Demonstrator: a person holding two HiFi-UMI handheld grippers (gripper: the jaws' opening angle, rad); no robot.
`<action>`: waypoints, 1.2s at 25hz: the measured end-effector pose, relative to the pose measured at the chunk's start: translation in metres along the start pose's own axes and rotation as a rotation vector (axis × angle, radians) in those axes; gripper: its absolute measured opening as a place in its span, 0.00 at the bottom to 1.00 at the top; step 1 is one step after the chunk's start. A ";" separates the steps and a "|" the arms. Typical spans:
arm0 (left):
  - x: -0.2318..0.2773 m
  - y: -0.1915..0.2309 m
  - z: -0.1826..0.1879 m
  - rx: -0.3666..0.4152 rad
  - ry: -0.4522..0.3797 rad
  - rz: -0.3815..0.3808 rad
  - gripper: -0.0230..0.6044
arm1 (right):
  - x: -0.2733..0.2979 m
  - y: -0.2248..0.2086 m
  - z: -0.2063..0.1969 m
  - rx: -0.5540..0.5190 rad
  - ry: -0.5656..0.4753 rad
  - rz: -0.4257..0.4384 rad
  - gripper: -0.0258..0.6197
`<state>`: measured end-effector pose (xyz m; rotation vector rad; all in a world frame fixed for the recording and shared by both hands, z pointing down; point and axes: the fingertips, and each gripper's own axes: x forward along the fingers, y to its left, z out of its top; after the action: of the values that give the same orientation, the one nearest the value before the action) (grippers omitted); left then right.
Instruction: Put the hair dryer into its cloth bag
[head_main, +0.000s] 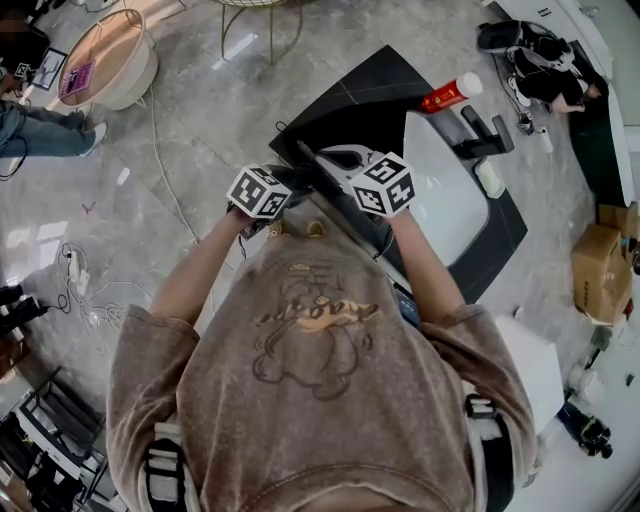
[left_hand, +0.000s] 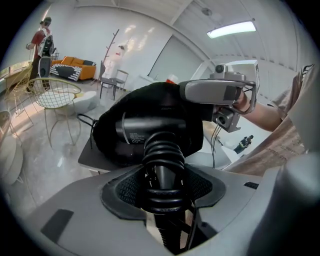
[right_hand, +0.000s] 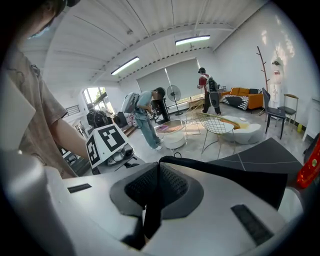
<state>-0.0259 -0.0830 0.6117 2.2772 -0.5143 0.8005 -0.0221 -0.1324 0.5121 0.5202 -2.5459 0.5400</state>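
The grey marble floor fills most of the head view. A dark surface stands on it, set at an angle. A white basin takes up the right half of that surface. A cardboard box sits on the floor off the surface's right corner.

The person in the brown shirt stands at the near edge of the surface with both arms reaching over it.

The black cloth bag is held up in the air over the near edge of the surface. The hair dryer is there too, its barrel lying crosswise at the bag, with black cloth showing above it and on both sides. Its handle stands out of the bag, with the cord wound round it in thick coils.

The left hand-held gripper has its jaws set wide and clamped on that cord-wrapped handle. It sits over the near left edge of the surface. The right hand-held gripper is closed tight, pinching a fold of the bag's black cloth between its pads. It sits just beside the left one, slightly further in over the surface.

A red bottle with a white cap lies at the far edge of the surface, beyond the basin.
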 end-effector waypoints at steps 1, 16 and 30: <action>0.002 0.000 0.002 0.002 0.000 -0.001 0.43 | 0.001 0.002 0.000 -0.005 0.004 0.010 0.07; 0.040 0.007 0.047 -0.068 -0.087 -0.030 0.43 | -0.001 0.012 0.007 -0.051 0.053 0.073 0.07; 0.049 0.050 0.068 -0.174 -0.184 0.135 0.43 | -0.002 -0.005 0.003 -0.045 0.064 0.046 0.07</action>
<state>0.0103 -0.1727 0.6263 2.1822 -0.7978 0.5876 -0.0198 -0.1373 0.5101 0.4226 -2.5083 0.5063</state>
